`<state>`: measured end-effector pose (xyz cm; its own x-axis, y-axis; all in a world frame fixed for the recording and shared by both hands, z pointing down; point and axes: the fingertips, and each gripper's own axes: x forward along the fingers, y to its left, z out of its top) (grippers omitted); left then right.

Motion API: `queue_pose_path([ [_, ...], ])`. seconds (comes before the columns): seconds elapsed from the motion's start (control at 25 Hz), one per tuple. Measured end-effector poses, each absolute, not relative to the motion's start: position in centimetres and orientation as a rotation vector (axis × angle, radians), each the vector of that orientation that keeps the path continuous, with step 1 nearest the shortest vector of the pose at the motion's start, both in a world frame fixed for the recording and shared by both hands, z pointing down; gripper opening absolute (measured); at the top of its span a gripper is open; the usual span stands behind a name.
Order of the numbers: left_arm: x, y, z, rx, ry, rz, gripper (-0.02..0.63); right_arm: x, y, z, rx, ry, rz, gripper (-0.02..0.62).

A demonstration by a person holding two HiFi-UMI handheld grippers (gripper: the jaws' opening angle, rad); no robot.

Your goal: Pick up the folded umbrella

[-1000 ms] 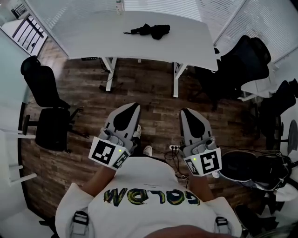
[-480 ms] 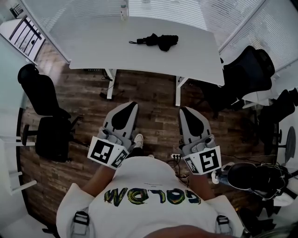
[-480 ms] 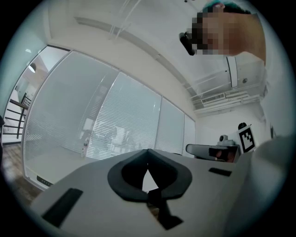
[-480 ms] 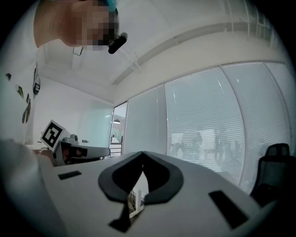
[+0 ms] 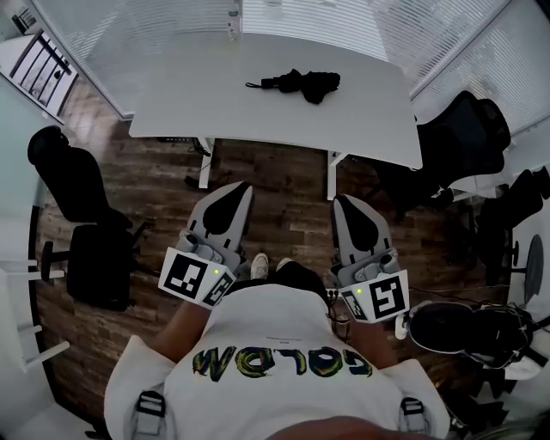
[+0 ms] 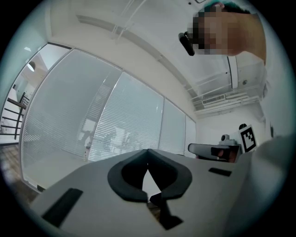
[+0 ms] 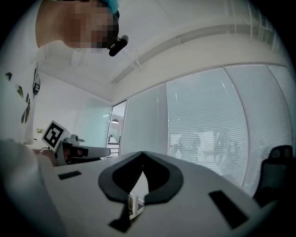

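Bench (image 5: pixel 215 94) stands well ahead of the person, w/ bare wood floor (image 5: pixel 284 206) between. Black chairs flank the gap, one left (image 5: pixel 82 198), one right (image 5: pixel 464 120). An elbow or a leg could likely clip either on approach.

Folded umbrella (image 5: pixel 301 83) lies on the bench's far half, right of centre, thin end pointing left. It looks like soft, bunched fabric, so a pinch on loose cloth alone could prob. slip or let it unfurl.

Left tongs (image 5: pixel 243 185) and right tongs (image 5: pixel 342 198) are both closed, tips together, nothing in them. They sit side by side low in front of the body, well apart from the umbrella. If either arrives closed, the tips would likely shove the umbrella toward the back edge instead of taking it.

Hidden: neither gripper view shows bench or umbrella, only blinds, glass walls and ceiling. In the head view the umbrella is too small to tell strap from handle. A small upright thing (image 5: pixel 234 21) at the bench's back edge can't be identified.
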<state>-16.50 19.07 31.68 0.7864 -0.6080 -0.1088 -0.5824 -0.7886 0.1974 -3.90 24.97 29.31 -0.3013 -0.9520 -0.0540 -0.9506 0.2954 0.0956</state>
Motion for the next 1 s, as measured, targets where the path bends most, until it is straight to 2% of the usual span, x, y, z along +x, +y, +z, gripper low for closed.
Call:
queue_pose_path([
  [0.56,-12.4,12.7,32.3,2.814,-0.935,-0.235,0.011,0.0,18.2,29.6,1.855,-2.524,-0.166,0.011],
  [1.0,-4.3,3.0,32.5,2.821,-0.928,-0.185,0.011,8.0,8.5,30.0,1.856,-2.525,-0.132,0.011],
])
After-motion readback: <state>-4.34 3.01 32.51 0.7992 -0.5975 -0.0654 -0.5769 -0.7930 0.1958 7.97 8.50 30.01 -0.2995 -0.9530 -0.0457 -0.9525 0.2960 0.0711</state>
